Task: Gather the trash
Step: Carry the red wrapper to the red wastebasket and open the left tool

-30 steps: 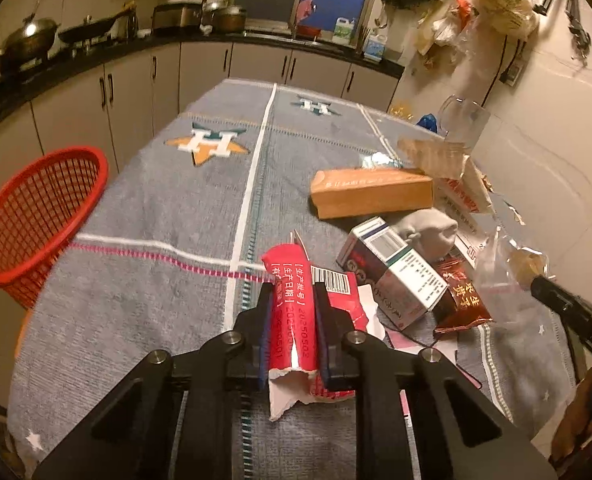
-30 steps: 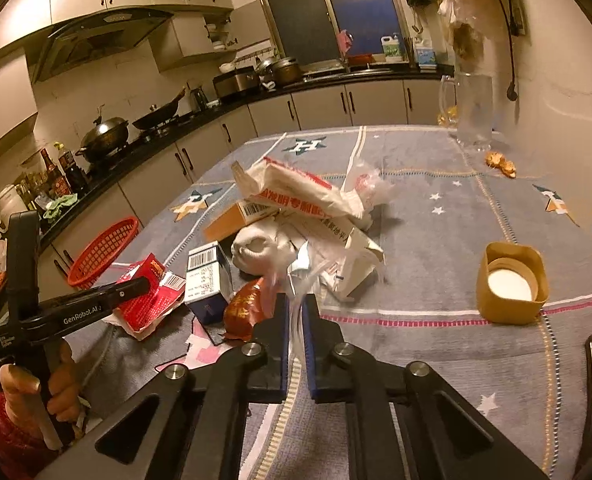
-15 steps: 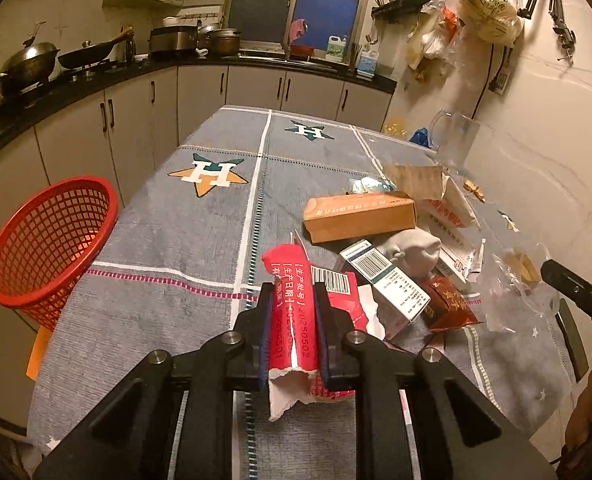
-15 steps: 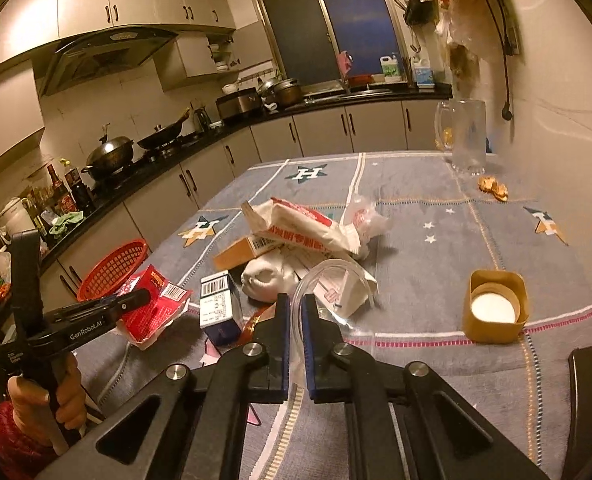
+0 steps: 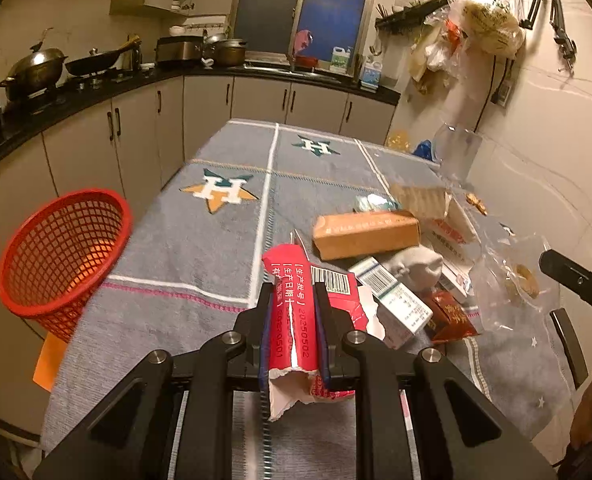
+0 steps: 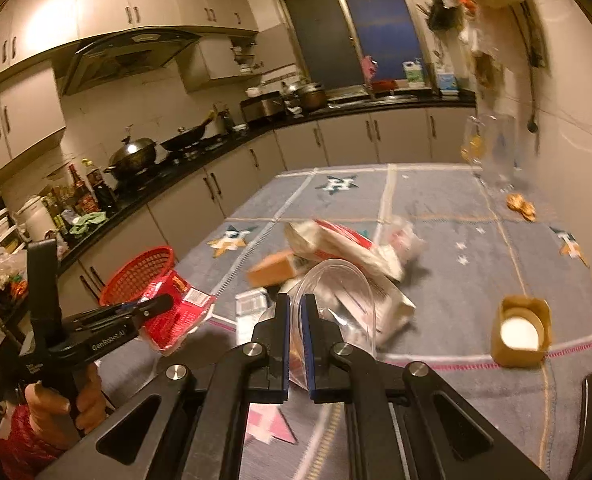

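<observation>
My left gripper point(image 5: 294, 300) is shut on a torn red wrapper point(image 5: 292, 320) and holds it above the table; the wrapper also shows in the right wrist view point(image 6: 172, 312). My right gripper point(image 6: 294, 308) is shut on a clear plastic bag point(image 6: 335, 304), lifted above the trash pile; the bag also shows in the left wrist view point(image 5: 511, 280). A red mesh basket point(image 5: 56, 248) stands off the table's left edge and also shows in the right wrist view point(image 6: 136, 276). The trash pile holds an orange box point(image 5: 365, 234) and a white and green box point(image 5: 395, 304).
A grey cloth with star marks covers the table point(image 5: 236, 216). A small brown cup point(image 6: 519, 332) with white contents stands at the right. A clear glass pitcher point(image 6: 493, 152) stands by the wall. Kitchen counters with pots point(image 5: 36, 68) run along the left and back.
Both grippers have risen and drawn back from the table. The right gripper has lifted the clear bag off the pile. The left keeps the red wrapper.
</observation>
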